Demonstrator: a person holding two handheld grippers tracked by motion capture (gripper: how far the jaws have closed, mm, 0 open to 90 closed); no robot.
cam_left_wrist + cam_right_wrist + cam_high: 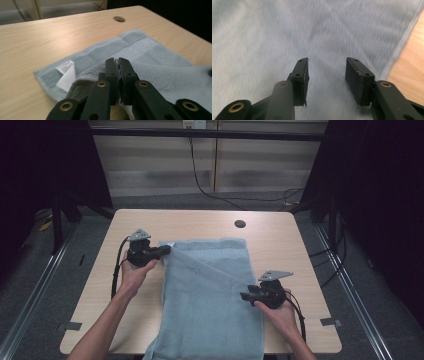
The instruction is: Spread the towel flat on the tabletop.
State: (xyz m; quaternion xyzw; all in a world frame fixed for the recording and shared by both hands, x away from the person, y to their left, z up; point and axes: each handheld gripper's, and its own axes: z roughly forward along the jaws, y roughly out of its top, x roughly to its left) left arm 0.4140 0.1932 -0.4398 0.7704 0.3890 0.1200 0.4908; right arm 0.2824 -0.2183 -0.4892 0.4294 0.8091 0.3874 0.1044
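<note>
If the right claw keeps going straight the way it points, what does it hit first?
Most likely the light blue towel: the right claw stands open just over its surface, nothing between the jaws. How soon is hard to judge.

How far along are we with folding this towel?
Partly done: the towel lies lengthwise on the table, with a flap already lying slantwise across it. In hand: the left gripper is shut on the towel's far left corner. The right gripper is open over the right edge, holding nothing. Left: finishing and squaring the fold.
</note>
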